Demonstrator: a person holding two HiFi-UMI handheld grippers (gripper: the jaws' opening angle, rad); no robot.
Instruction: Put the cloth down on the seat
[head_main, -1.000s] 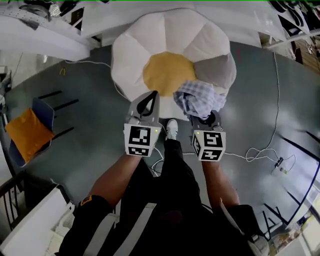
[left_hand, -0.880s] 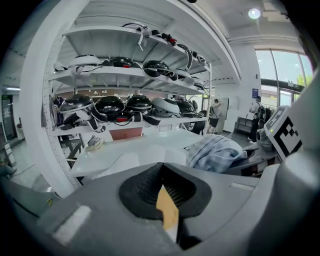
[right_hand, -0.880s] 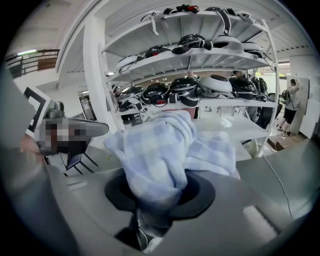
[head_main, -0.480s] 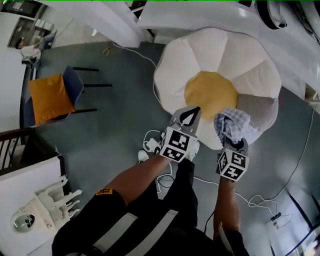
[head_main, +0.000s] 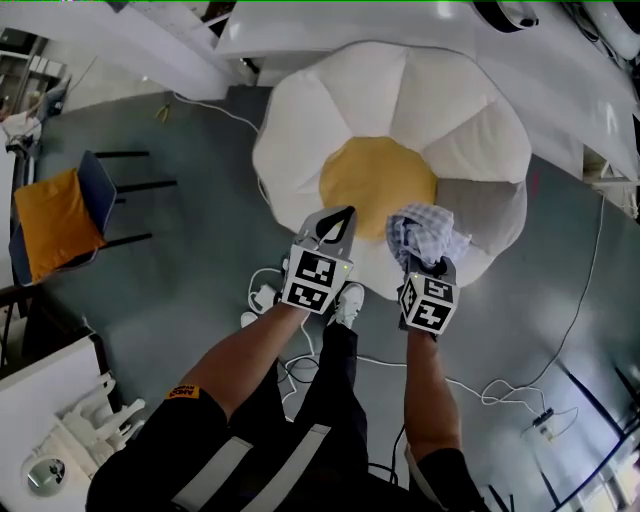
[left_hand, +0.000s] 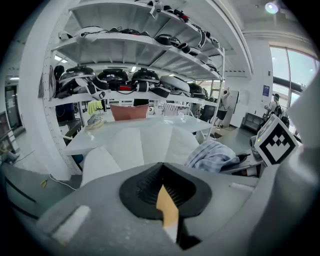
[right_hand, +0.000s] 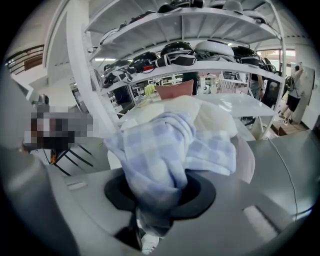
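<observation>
Grey floor (head_main: 180, 260) spreads under a big flower-shaped seat (head_main: 360, 90) with puffy white petals and a yellow centre (head_main: 375, 180). White shelving (left_hand: 130, 95) loaded with helmets (left_hand: 112, 77) stands behind it. Off to the left of the head view a chair (head_main: 95, 180) carries an orange cushion (head_main: 50, 222), and a thin white cable (head_main: 500, 385) trails across the floor at the right. The person stands at the near edge of the seat with both forearms stretched forward and one shoe (head_main: 348, 300) showing between them. The right gripper (head_main: 425, 258) is clamped on the cloth (head_main: 420, 232), a pale blue-and-white checked piece. The cloth is bunched up between the jaws and spills over their tips. It sits over the near right petals, just beside the yellow centre, and whether it already touches the seat cannot be told. The left gripper (head_main: 340, 216) points at the near rim of the yellow centre. Its jaws are drawn together to a narrow slit with nothing between them, and through the slit only a sliver of the yellow shows. The two grippers are side by side and apart, and the left one is clear of the cloth.
</observation>
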